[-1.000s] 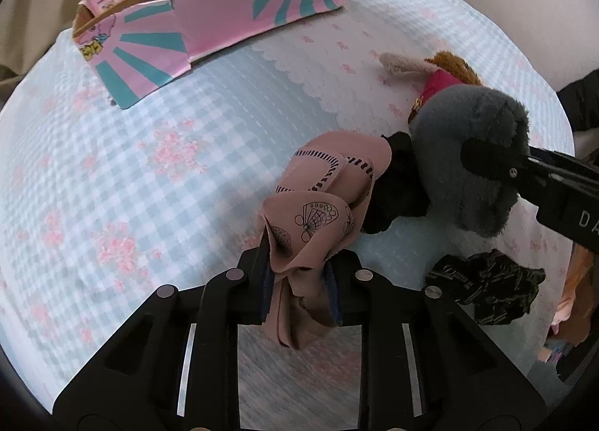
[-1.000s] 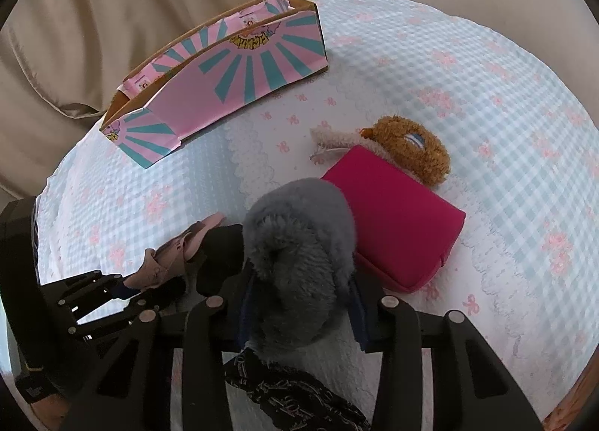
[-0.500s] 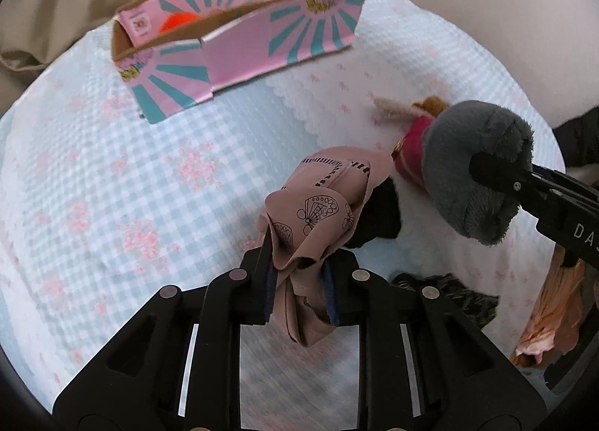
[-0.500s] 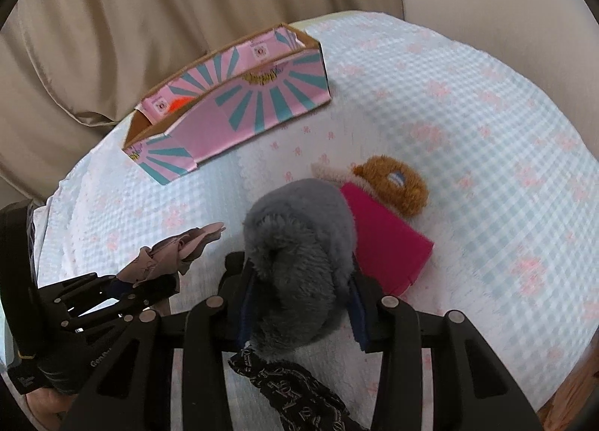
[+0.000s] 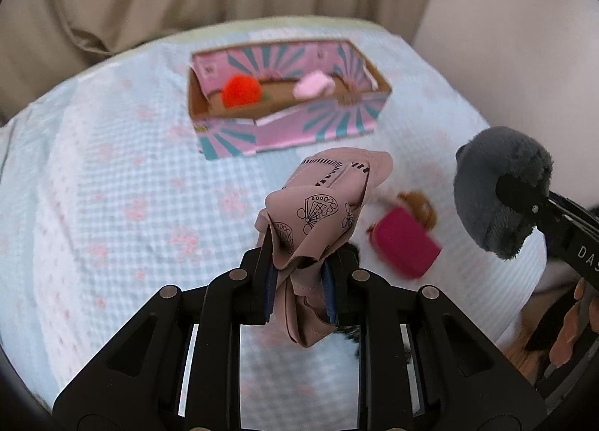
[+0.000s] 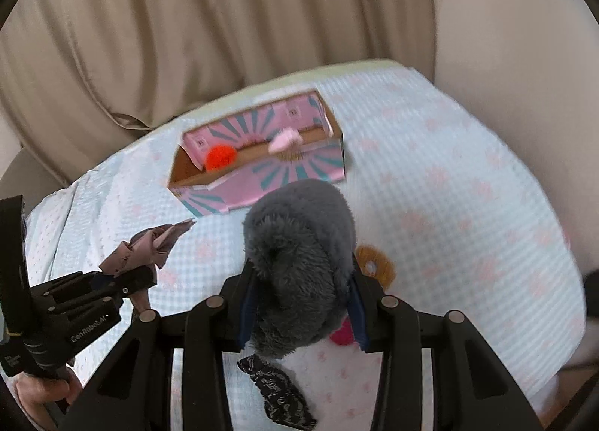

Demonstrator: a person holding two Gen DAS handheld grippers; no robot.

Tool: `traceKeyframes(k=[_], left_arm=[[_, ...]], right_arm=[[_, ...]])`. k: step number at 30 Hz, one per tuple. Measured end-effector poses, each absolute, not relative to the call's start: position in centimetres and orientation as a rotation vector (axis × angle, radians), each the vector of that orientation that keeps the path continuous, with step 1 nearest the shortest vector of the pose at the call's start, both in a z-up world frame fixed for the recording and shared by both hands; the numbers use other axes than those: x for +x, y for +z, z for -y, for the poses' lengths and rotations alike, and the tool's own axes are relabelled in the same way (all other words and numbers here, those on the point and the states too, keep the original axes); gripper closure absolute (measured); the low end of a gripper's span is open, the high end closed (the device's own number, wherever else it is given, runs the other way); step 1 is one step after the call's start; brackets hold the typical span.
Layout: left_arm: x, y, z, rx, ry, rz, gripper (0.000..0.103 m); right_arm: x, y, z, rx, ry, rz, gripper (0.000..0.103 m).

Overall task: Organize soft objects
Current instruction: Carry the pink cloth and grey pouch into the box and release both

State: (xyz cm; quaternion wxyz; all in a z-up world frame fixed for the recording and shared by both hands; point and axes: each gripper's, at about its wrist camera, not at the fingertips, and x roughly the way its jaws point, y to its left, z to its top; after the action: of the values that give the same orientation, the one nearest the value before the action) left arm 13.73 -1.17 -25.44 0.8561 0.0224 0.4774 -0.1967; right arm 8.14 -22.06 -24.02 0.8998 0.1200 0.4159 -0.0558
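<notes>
My left gripper (image 5: 299, 281) is shut on a pink patterned cloth (image 5: 322, 206) and holds it above the bed; both show in the right wrist view, gripper (image 6: 123, 277), cloth (image 6: 149, 243). My right gripper (image 6: 299, 303) is shut on a grey plush toy (image 6: 299, 255), lifted off the bed; the toy also shows in the left wrist view (image 5: 498, 187). The pink and teal cardboard box (image 5: 292, 127) lies ahead on the bed, holding a red-orange ball (image 5: 241, 91) and a pink soft item (image 5: 312, 84). In the right wrist view the box (image 6: 262, 184) sits beyond the grey toy.
A brown plush with a magenta dress (image 5: 406, 240) lies on the checked bedspread (image 5: 112, 187). A black patterned scrunchie (image 6: 277, 389) lies under my right gripper. Beige curtains (image 6: 224, 19) hang behind the bed.
Both grippers have risen from the bed with their loads and tilted toward the box, whose inside now shows. The black item under the pink cloth stayed below.
</notes>
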Motion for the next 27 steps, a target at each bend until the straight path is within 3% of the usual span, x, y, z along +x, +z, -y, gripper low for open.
traceKeyframes(k=[16,27], left_arm=[[12.9,-15.0,5.4,-0.125,-0.211,-0.908,0.085],[23.8,-13.2,7.8,-0.108,-0.2,-0.92,0.085]], right_arm=[[10.3,-15.0,26.5,0.105,0.091,-0.794,0.065],[21.3,-12.2,28.1,0.105,0.153,-0.847,0.065]])
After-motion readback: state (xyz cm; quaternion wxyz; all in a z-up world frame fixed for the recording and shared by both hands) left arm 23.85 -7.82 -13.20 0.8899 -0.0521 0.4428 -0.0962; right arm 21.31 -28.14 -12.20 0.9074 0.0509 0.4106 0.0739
